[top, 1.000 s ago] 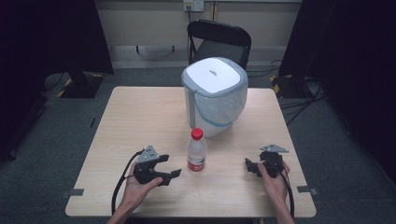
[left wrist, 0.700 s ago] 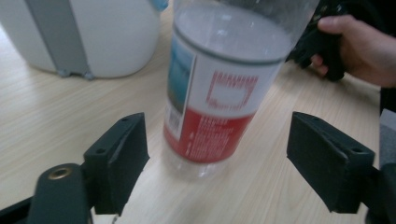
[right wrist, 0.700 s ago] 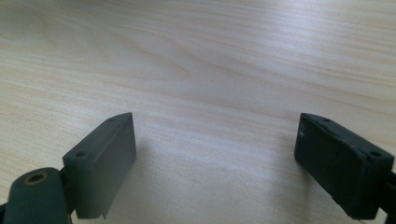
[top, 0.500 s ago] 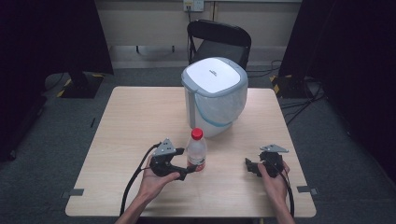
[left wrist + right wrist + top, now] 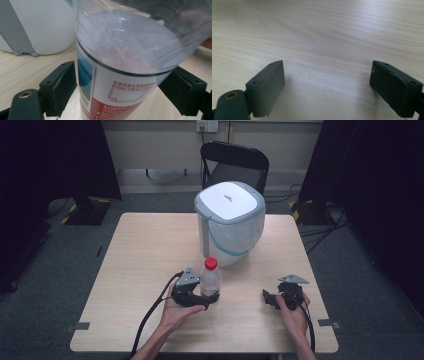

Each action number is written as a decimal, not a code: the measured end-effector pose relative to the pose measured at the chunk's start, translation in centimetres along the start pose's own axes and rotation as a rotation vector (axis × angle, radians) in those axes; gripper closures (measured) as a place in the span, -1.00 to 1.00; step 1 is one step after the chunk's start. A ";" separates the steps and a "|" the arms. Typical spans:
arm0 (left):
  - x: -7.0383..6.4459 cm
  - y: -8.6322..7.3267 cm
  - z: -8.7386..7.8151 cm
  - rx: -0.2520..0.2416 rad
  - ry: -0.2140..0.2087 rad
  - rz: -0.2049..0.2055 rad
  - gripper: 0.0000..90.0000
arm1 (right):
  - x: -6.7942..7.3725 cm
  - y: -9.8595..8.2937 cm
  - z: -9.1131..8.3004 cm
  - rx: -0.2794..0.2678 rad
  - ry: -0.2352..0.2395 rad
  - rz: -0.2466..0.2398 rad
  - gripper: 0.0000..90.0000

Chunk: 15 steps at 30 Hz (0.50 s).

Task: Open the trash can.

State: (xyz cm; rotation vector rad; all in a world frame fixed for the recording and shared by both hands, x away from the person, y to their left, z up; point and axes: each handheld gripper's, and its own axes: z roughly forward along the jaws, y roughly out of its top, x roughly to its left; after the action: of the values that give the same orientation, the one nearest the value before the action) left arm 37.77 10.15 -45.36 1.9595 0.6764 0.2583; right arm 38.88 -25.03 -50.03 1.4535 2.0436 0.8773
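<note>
A clear bottle [image 5: 210, 279] with a red cap stands near the front edge of the surface [image 5: 140, 250], just in front of the white bin [image 5: 229, 222] with its lid shut. The left claw [image 5: 209, 296] has slid up; the bottle now sits between its spread jaws. The right claw [image 5: 268, 299] rests spread by the front right corner.
</note>
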 end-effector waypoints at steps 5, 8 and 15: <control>-0.1 0.1 0.4 0.011 0.017 0.035 -0.43 | 0.0 0.0 0.0 0.000 0.000 0.000 -0.74; 0.0 -0.1 -0.2 0.013 0.035 0.050 -0.42 | 0.0 0.0 0.0 -0.001 -0.001 0.000 -0.74; 1.1 -0.2 -2.8 -0.019 0.082 0.020 -0.41 | 0.0 0.0 0.0 0.000 0.000 0.000 -0.74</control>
State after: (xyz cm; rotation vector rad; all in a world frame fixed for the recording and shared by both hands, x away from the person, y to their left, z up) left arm 37.29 12.95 -44.36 1.9469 0.7052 0.3580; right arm 38.88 -25.03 -50.03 1.4539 2.0435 0.8773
